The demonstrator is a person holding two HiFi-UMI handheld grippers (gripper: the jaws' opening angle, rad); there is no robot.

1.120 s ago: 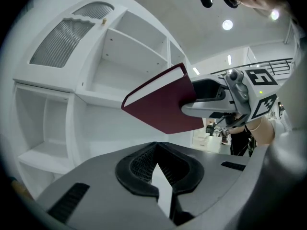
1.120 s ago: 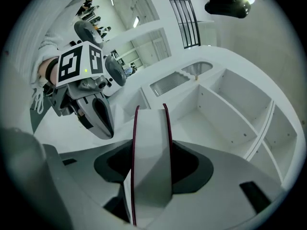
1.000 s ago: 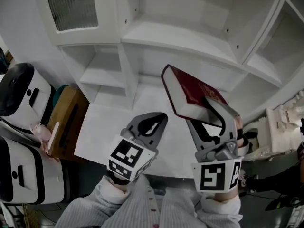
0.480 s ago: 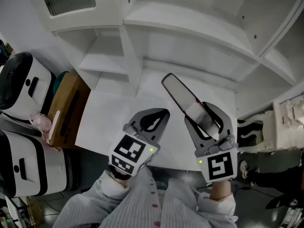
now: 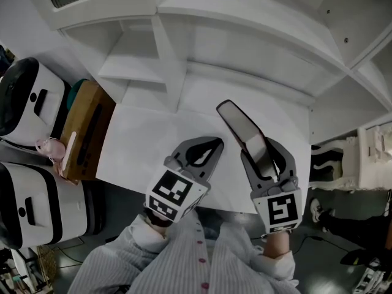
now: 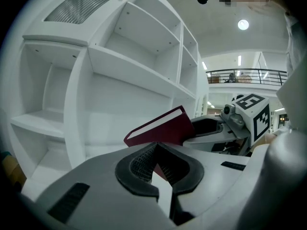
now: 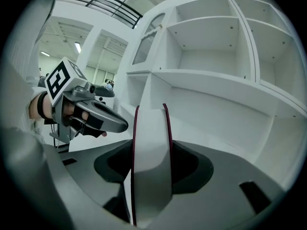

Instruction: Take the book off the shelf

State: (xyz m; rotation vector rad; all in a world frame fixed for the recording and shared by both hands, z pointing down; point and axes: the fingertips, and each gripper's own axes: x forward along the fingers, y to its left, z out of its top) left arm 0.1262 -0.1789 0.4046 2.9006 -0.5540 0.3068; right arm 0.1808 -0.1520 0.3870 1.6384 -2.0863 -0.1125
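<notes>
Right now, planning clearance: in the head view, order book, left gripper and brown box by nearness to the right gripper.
1. Book, between the right gripper's jaws.
2. Left gripper, beside it, picture's left.
3. Brown box, far left.

Dim, soft, even light; gripper views bulge fisheye, corners black.

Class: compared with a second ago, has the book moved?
Yes. The book, clamped in the right tongs, has come down away from the shelf toward the tabletop, turning edge-on.
</notes>
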